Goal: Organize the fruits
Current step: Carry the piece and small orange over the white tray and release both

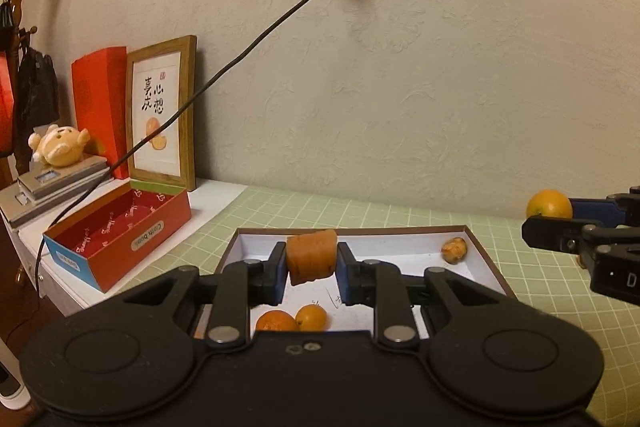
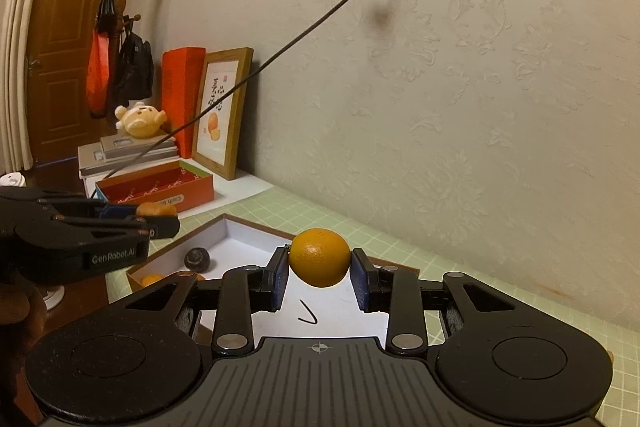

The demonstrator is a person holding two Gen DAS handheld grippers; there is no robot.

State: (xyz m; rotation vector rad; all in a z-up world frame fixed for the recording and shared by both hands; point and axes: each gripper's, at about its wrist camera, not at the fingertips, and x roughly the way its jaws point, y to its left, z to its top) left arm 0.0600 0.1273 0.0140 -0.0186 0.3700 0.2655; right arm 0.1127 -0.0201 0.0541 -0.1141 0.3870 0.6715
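Black linkage and blue pads of the left hand-held gripper fill the foreground of its own view, pinching a blocky orange piece of fruit with a wrinkled, flat-cut look, carried in the air above the shallow white tray. Likewise the right hand-held gripper is clamped on a round orange, smooth and glossy with a finely pitted skin, hanging clear over the white floor of the same tray.

By my reading, both hands are mid-carry: each has a fruit lifted and neither has been set down yet. Three fruits lie in the tray already: two small oranges side by side at the near edge and a brownish, mottled piece in the far right corner. An open red box stands to the left on the worktop, well apart from the tray; whether the carried fruits belong in it or in the tray I cannot tell.

Next calls for bringing each fruit low over its spot before the pads part, since the round orange will likely roll if dropped from height, while the blocky piece should sit still on its flat side
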